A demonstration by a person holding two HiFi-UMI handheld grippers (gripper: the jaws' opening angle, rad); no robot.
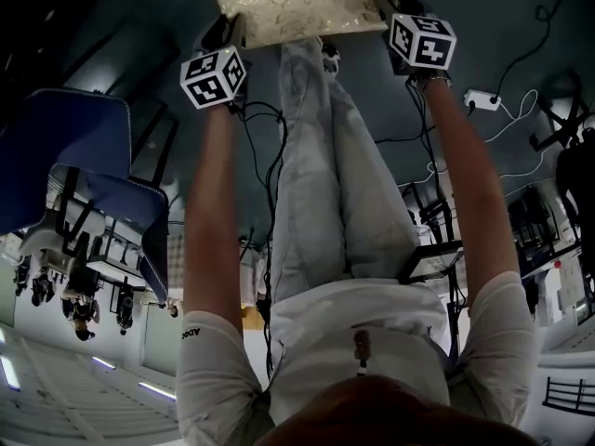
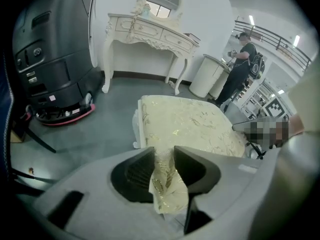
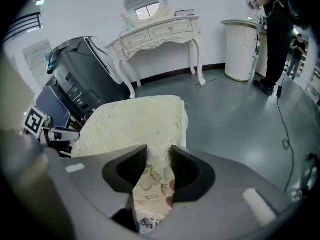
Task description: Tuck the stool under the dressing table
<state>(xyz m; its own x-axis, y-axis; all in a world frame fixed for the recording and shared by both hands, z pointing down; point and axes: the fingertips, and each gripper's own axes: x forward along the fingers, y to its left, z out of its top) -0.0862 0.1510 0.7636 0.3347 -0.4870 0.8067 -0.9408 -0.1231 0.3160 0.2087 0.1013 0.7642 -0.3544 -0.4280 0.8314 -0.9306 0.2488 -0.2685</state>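
The stool has a cream cushion with a gold leaf pattern [image 1: 288, 3] and sits on the grey floor at the top of the head view. My left gripper [image 1: 226, 33] grips its left edge and my right gripper [image 1: 389, 6] its right edge. In the left gripper view the jaws [image 2: 164, 156] are shut on a fold of the cushion [image 2: 185, 121]. In the right gripper view the jaws [image 3: 159, 156] pinch the cushion edge [image 3: 135, 124] the same way. The white carved dressing table [image 2: 150, 31] with an oval mirror stands against the far wall [image 3: 160, 31], some way beyond the stool.
A black floor-cleaning machine [image 2: 55, 54] stands left of the dressing table [image 3: 85, 74]. A white round cabinet [image 2: 207, 76] and a standing person [image 2: 240, 66] are to its right. A blue chair [image 1: 84, 165] is at my left. Cables and a power strip [image 1: 483, 98] lie on the floor.
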